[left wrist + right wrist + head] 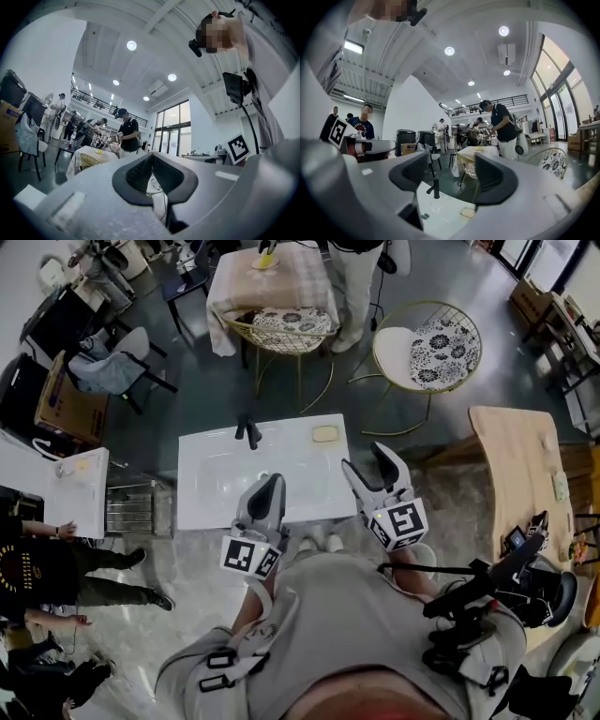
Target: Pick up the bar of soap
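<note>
White sink [211, 507] sits at the near side of a busy showroom floor. Soap [324, 434] lies on its far right corner, just ahead of the right gripper [367, 459], whose jaws stand apart and empty. The bar's long axis seems to run crosswise to them. Left gripper [271, 482], closed on nothing, is farther off. No readable writing, only square markers.

The pale oval bar of soap [324, 434] lies on the white washbasin [309, 479], at its far right corner, right of the black faucet [248, 431].
</note>
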`<state>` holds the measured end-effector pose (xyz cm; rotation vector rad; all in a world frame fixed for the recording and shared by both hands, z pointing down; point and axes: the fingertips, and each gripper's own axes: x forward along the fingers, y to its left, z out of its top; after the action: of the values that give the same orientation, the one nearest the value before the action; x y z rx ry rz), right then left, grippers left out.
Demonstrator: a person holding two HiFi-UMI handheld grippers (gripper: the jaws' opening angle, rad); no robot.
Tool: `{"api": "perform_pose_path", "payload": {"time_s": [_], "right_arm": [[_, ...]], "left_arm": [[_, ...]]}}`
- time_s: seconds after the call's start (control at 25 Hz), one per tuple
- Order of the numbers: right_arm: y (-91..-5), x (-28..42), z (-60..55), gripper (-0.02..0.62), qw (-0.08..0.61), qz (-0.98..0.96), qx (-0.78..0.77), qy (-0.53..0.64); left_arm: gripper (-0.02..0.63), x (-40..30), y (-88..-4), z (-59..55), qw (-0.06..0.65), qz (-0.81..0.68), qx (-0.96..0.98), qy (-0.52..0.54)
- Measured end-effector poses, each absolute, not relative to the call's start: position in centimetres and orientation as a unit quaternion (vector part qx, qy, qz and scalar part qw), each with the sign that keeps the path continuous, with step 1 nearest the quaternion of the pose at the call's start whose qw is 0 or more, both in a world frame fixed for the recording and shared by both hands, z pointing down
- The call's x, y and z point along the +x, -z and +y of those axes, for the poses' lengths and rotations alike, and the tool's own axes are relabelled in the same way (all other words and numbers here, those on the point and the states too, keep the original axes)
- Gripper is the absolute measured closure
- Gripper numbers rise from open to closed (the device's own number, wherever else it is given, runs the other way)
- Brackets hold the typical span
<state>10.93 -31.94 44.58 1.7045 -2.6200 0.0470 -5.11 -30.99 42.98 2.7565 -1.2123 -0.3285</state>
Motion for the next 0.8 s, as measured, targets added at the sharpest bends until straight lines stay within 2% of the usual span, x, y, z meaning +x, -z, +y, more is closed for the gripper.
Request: {"api": "perform_pose_path", "payload": {"time_s": [0.08,0.12,0.16,0.56,0.8], "right_arm": [[-44.5,10.9,-32.4,0.12,0.012,-0.834,0.552,-0.013],[-44.3,10.9,-32.5,0.064,0.011,-0.832,0.555,-0.011],[-44.2,10.9,-32.5,0.044,0.008,-0.83,0.557,-0.009],[-44.6,10.9,-33.1,0.073,0.022,-0.835,0.55,-0.013],[-45.3,10.9,-35.0,0.084,0.09,-0.849,0.521,0.017]], "left_arm": [[0.608,-5.0,-43.1,-31.1,0.056,-0.395,0.911,0.106],[0.609,-4.9,-43.1,-31.2,0.056,-0.393,0.912,0.105],[0.609,-4.9,-43.1,-31.2,0.056,-0.391,0.912,0.105],[0.607,-5.1,-43.2,-31.9,0.059,-0.393,0.911,0.11],[0.609,-5.7,-43.8,-32.1,0.063,-0.4,0.907,0.113]]}}
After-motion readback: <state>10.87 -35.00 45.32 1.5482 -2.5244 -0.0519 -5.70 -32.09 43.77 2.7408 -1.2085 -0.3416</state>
